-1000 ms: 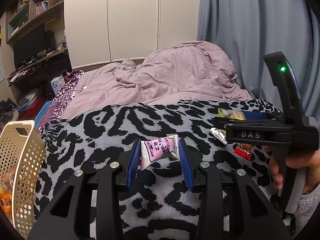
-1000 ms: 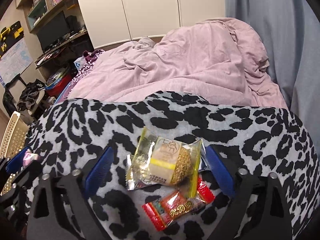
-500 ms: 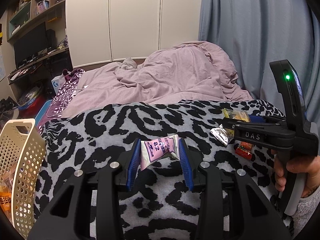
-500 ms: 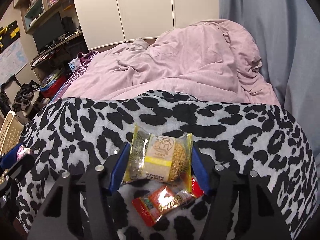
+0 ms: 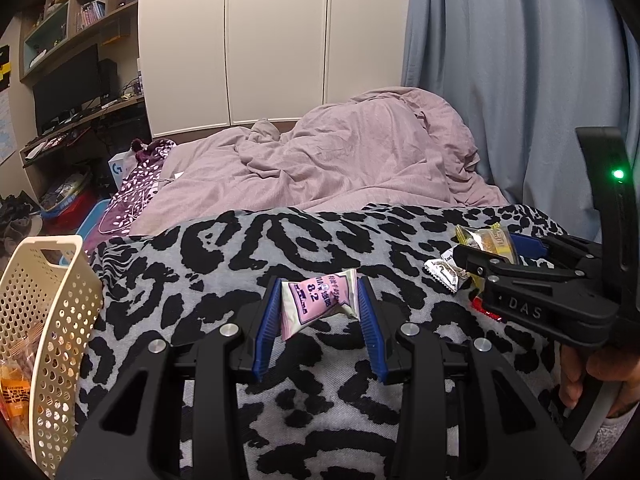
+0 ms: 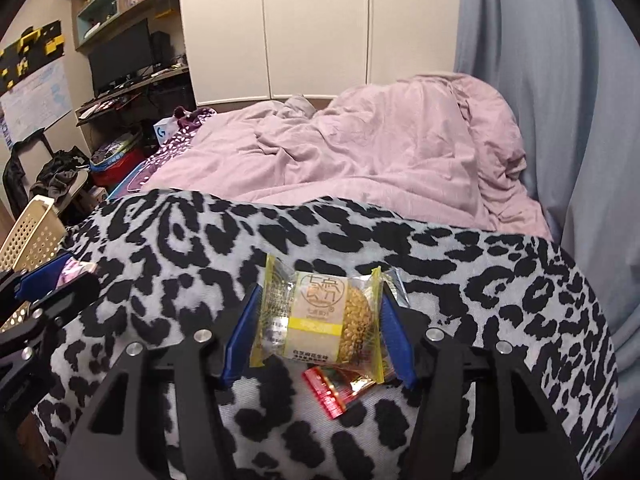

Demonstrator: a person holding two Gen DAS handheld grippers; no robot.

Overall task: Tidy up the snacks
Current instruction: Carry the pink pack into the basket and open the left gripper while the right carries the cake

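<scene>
The perforated cream basket [image 5: 48,320] is cut off at the left edge, its contents unclear. The left tool [image 5: 320,304] pinches a crinkled pink packet [image 5: 316,300] above the leopard-print blanket [image 5: 224,256]. The right tool [image 6: 318,320] clamps a glossy yellow cake wrapper [image 6: 320,316], half hiding a red foil candy [image 6: 340,390] beneath.

Open blanket [image 5: 248,248] lies between the two grippers — a clear lane leftward to the basket [image 5: 52,304], whose near wall stands upright. Under the right gripper [image 6: 316,320], a red candy [image 6: 340,390] and silver wrapper [image 5: 444,270] crowd the patch.
</scene>
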